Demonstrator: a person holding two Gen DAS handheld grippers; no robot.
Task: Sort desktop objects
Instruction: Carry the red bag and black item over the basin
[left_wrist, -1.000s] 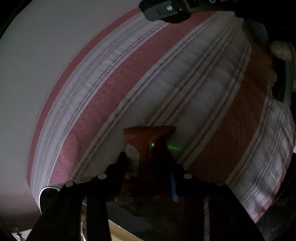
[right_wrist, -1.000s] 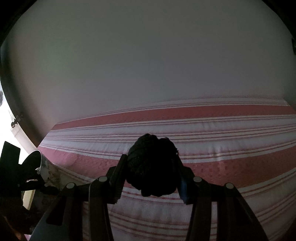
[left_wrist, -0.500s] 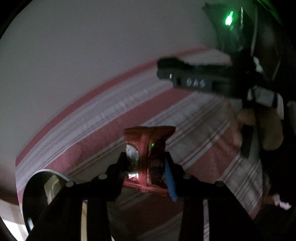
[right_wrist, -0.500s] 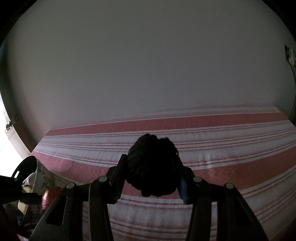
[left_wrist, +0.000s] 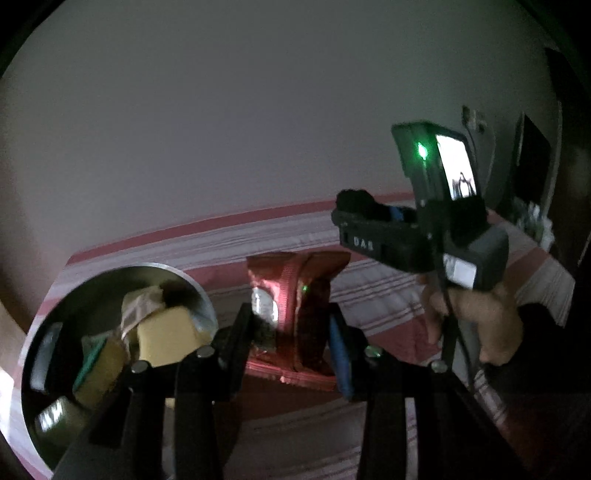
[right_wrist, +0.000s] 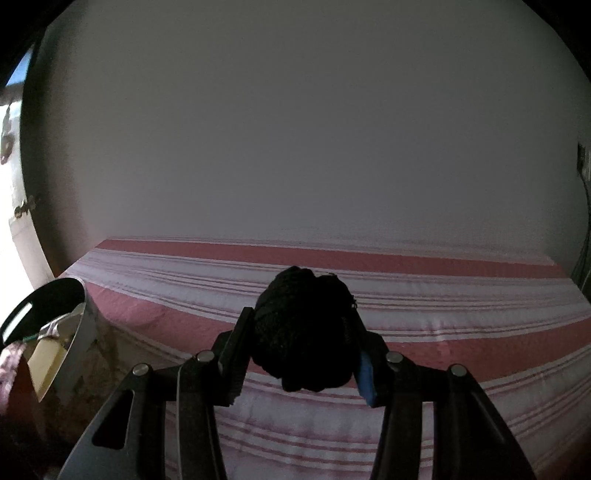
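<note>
Dim room; plain pale wall (right_wrist: 295, 129) behind a surface covered by a red-and-white striped cloth (right_wrist: 424, 295).

Left wrist view: my left gripper (left_wrist: 291, 332) is clamped on a red foil snack packet (left_wrist: 295, 295). Packet stands upright between the fingers, pinched at its lower half, crimped top edge fanning out above them. It is lifted clear of the cloth. A small green glint sits on its front.

To the left of the packet, near the left finger, sits a round light-walled bin (left_wrist: 192, 288). Several things lie in it: a yellow block (left_wrist: 166, 336), some crumpled pale wrapping (left_wrist: 140, 306), a green-edged item (left_wrist: 90, 363); others too dark to identify.

My right hand (left_wrist: 476, 317) shows at the right of the same view, wrapped around the handle of my right gripper (left_wrist: 354, 203), which carries a lit screen and a green lamp on its back.

Right wrist view: right gripper (right_wrist: 303, 343) grasps a dark, rough, rounded bundle (right_wrist: 306, 328), too dark to name with certainty. It bulges above and below the fingers, held over the striped cloth. Bin (right_wrist: 79, 332) appears at far left edge, well apart from this gripper.
</note>
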